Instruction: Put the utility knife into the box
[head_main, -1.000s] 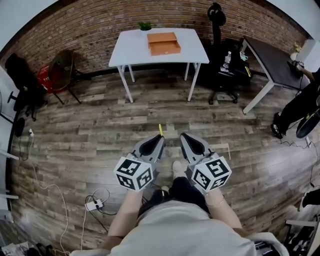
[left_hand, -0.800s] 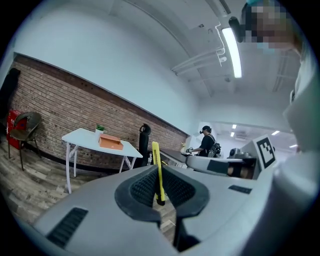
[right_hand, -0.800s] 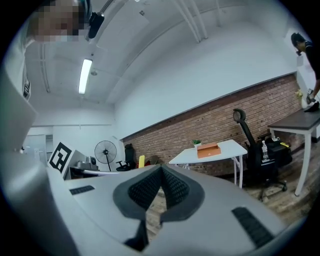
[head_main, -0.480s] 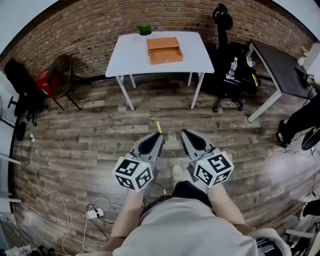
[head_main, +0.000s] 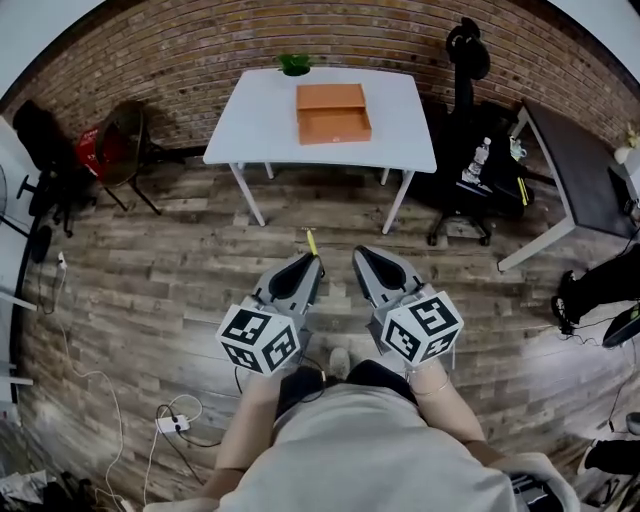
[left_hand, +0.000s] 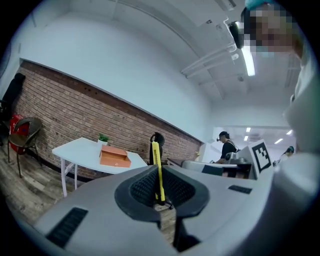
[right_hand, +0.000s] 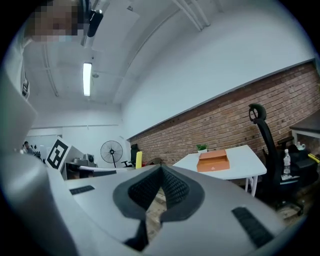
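An orange box (head_main: 333, 112) lies open on the white table (head_main: 260, 120) by the brick wall, some way ahead of both grippers. My left gripper (head_main: 305, 264) is shut on a yellow utility knife (head_main: 311, 241), whose thin end sticks forward past the jaws. In the left gripper view the knife (left_hand: 158, 170) stands upright between the closed pads, with the box (left_hand: 114, 156) far off to its left. My right gripper (head_main: 362, 256) is beside it, shut with nothing in it. The right gripper view shows the box (right_hand: 213, 161) on the table (right_hand: 240, 162) and the knife's tip (right_hand: 138, 160).
A small potted plant (head_main: 294, 64) stands at the table's back edge. A black office chair (head_main: 470, 130) and a dark desk (head_main: 585, 170) are to the right, a folding chair (head_main: 120, 150) to the left. A power strip (head_main: 165, 423) and cables lie on the wooden floor.
The table and box have come nearer and a little lower in the head view as the person walks forward. Both grippers keep their pose, the knife still held in the left.
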